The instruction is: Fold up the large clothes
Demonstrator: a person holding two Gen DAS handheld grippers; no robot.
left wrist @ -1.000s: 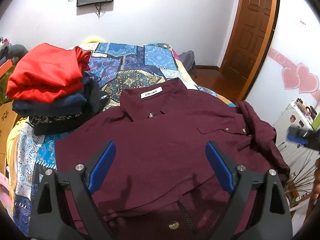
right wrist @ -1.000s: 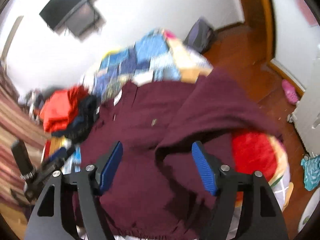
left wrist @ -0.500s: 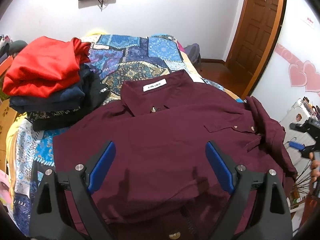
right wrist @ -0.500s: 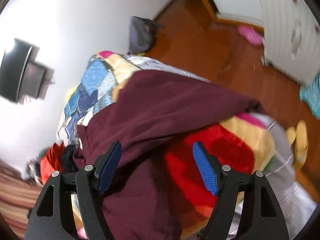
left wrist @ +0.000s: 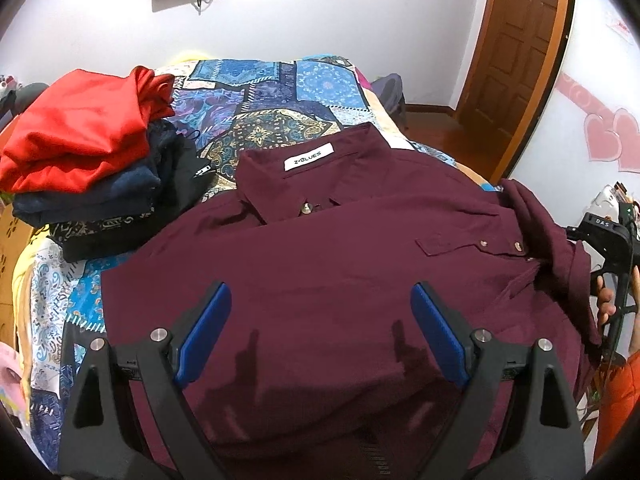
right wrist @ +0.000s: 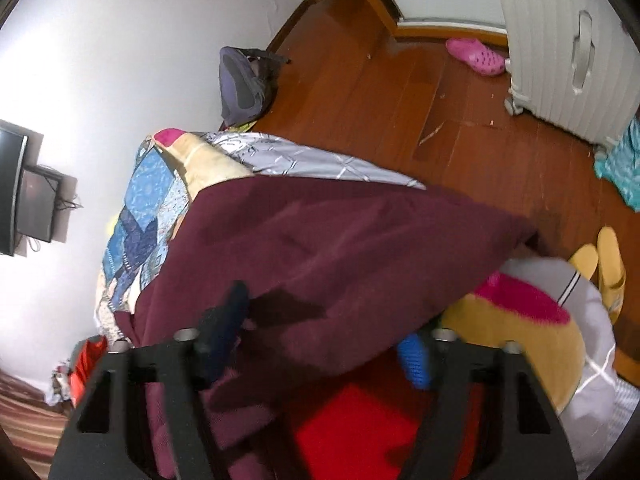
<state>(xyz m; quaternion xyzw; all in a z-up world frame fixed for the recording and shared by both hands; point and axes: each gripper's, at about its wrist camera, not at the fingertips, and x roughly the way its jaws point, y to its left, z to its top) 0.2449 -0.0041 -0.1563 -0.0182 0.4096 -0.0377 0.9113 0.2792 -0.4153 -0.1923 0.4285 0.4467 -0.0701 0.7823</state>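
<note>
A maroon button-up shirt [left wrist: 328,264] lies spread on the bed, collar and white label at the far side. My left gripper [left wrist: 320,332] is open and empty, hovering over the shirt's near middle. My right gripper [right wrist: 324,344] is open at the bed's right edge. The shirt's hanging sleeve [right wrist: 340,248] drapes over and between its fingers, covering part of the blue pads. In the left wrist view the right gripper's body [left wrist: 608,236] shows at the far right beside the sleeve.
A stack of folded clothes [left wrist: 84,160], red on top, sits on the patchwork quilt [left wrist: 272,96] at the left. To the right of the bed are wooden floor, a backpack [right wrist: 244,80], a pink shoe [right wrist: 476,56], yellow slippers [right wrist: 600,264] and a white cabinet [right wrist: 568,40].
My right gripper swung from above the shirt down to the bed's right edge and moved in on the hanging sleeve. My left gripper drew back slightly and stayed open.
</note>
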